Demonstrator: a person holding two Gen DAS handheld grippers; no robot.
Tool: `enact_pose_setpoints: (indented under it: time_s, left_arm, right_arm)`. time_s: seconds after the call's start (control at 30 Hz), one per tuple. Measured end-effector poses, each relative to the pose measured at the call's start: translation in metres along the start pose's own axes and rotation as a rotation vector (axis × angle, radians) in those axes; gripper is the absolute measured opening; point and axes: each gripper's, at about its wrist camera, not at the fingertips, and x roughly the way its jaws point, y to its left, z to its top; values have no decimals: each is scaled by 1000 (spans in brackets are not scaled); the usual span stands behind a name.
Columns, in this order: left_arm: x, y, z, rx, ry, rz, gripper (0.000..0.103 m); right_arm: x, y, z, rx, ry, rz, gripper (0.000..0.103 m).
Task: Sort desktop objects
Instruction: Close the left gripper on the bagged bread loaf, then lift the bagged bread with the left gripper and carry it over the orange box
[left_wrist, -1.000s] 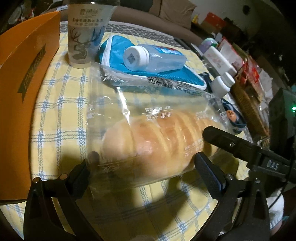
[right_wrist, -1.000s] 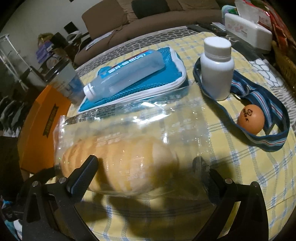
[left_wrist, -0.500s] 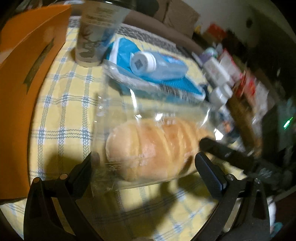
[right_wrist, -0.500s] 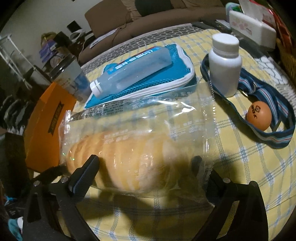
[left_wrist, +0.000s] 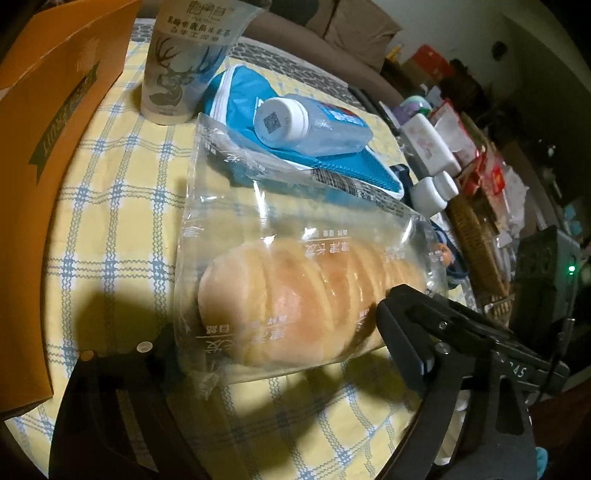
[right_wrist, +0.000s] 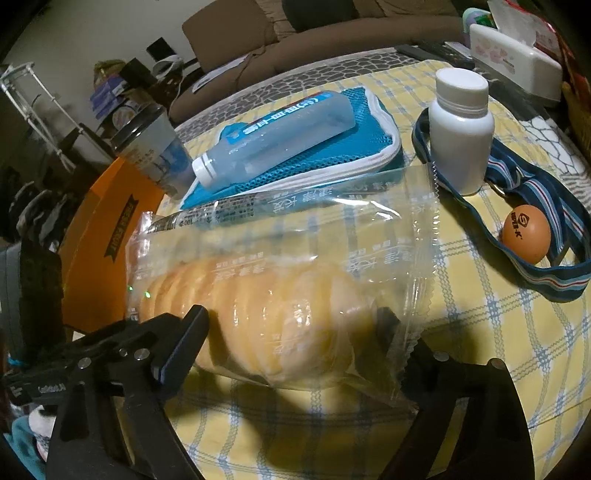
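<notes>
Yellow checked tablecloth, cluttered desk, bagged bread loaf lying in the middle, left gripper and right gripper both spread wide around its ends, gripping nothing, blue pouch behind

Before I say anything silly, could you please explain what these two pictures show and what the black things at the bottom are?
There is no robot: a person holds a pair of tongs in each hand, each with a wide-angle camera looking along its two fingers. One picture comes from the left tongs, the other from the right tongs. Both pairs are open and straddle a bagged bread loaf from opposite sides; nothing looks gripped yet. On the yellow checked cloth stand a deer-print cup and a white bottle. A clear bottle lies on a blue pouch, and an orange ball sits inside a striped strap.
</notes>
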Motion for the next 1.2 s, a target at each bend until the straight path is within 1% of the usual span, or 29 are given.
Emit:
enact_pose_setpoints:
  time_s: [0.1,0.33,0.43,0.5,0.6,0.73,0.8,0.93,1.0,1.1,1.2]
  left_arm:
    - [-1,-2,1,0,2,4,86]
    - [-6,0,2,-15,-2,-20,85]
    - [-8,0,1,-5,-2,-4,80]
    - [-10,0,-1,-1,0,0,80]
    - [-9,1,-2,-6,3,17,81]
    - [-9,7,0,-47,-13,35,88]
    - [-9,10,1,-61,-20,34,90]
    - [-4,13,3,-75,-13,19,93]
    - [-2,11,3,-70,-11,18,93]
    - [1,5,3,-43,3,17,93]
    - [1,1,3,-10,12,11,88]
  right_arm:
    - [-1,2,0,-7,-4,-1,89]
    - [-5,7,-2,-41,-11,-6,81]
    - [-8,6,-2,-43,-17,-6,75]
    - [-8,7,-2,-47,-19,-9,74]
    - [-7,7,-2,-50,-11,-11,74]
    - [-7,1,0,-13,0,-27,79]
    - [-10,-2,1,-9,-13,-47,80]
    - [-11,-10,2,23,-21,-43,83]
    - [-10,-12,3,33,-24,-40,84]
    - [-5,-13,4,48,-14,-11,84]
    - [-1,-8,4,37,-2,15,84]
